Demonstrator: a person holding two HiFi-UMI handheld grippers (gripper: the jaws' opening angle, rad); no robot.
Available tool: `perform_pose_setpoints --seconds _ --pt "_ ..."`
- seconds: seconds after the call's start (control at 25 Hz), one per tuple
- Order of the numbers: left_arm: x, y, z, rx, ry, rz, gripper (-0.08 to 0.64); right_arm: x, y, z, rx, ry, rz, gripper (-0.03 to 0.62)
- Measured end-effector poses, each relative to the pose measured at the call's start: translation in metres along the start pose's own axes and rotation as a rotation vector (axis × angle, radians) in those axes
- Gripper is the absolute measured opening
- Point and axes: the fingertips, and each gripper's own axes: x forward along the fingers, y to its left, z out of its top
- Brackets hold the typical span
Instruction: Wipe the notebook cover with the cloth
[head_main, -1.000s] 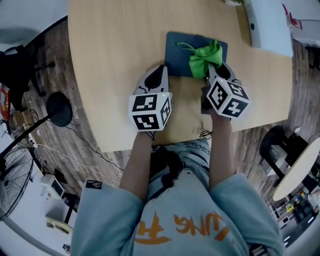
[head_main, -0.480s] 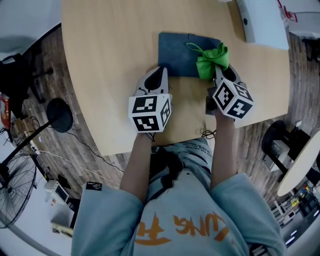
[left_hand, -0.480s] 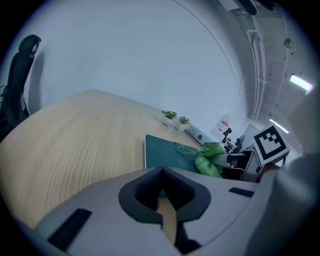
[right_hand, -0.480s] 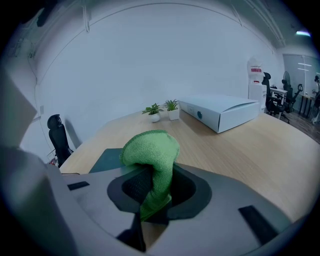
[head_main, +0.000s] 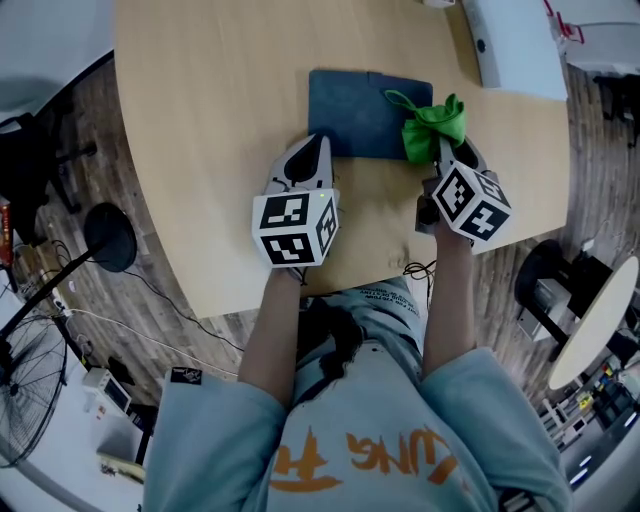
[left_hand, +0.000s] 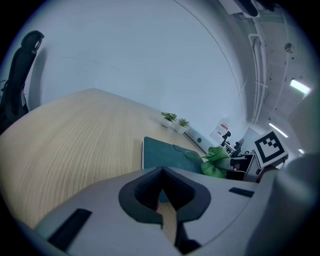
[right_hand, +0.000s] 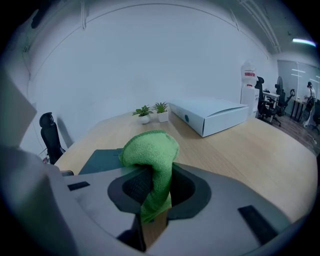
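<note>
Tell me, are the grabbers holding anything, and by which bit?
The right gripper pinches the cloth by a bunched end; the rest puffs out past it. The left gripper is shut on nothing.

This is an open-plan office. A broad pale-wood tabletop (head_main: 200, 150) carries a dark teal notebook (head_main: 365, 115), a flat white box (right_hand: 210, 116) and two small potted plants (right_hand: 152, 112). A black office chair (right_hand: 50, 135) stands at its edge, and more desk chairs (right_hand: 262, 102) sit beyond, near a water dispenser (right_hand: 248, 87). The walls are plain white, a strip light (right_hand: 305, 42) runs along the ceiling, and the wood-plank floor (head_main: 150, 290) holds a floor fan (head_main: 20, 400) and a round white table (head_main: 600, 320).
</note>
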Motion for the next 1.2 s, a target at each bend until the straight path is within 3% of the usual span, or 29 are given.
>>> perform_pose_setpoints --seconds 0.2,0.6,0.84,1.2 --pt "-0.002 0.003 0.007 -0.020 -0.024 0.005 0.017 -0.011 0.012 0.028 -0.018 -0.048 0.039 0.071" --pt "-0.018 0.035 0.026 -0.080 -0.092 0.077 0.017 -0.005 0.107 0.067 -0.104 -0.102 0.255 0.071" --pt "-0.020 0.034 0.035 -0.092 -0.119 0.079 0.017 0.010 0.173 0.061 -0.207 -0.048 0.436 0.071" --pt "-0.013 0.038 0.036 -0.098 -0.110 0.098 0.017 0.040 0.214 0.045 -0.303 0.022 0.504 0.071"
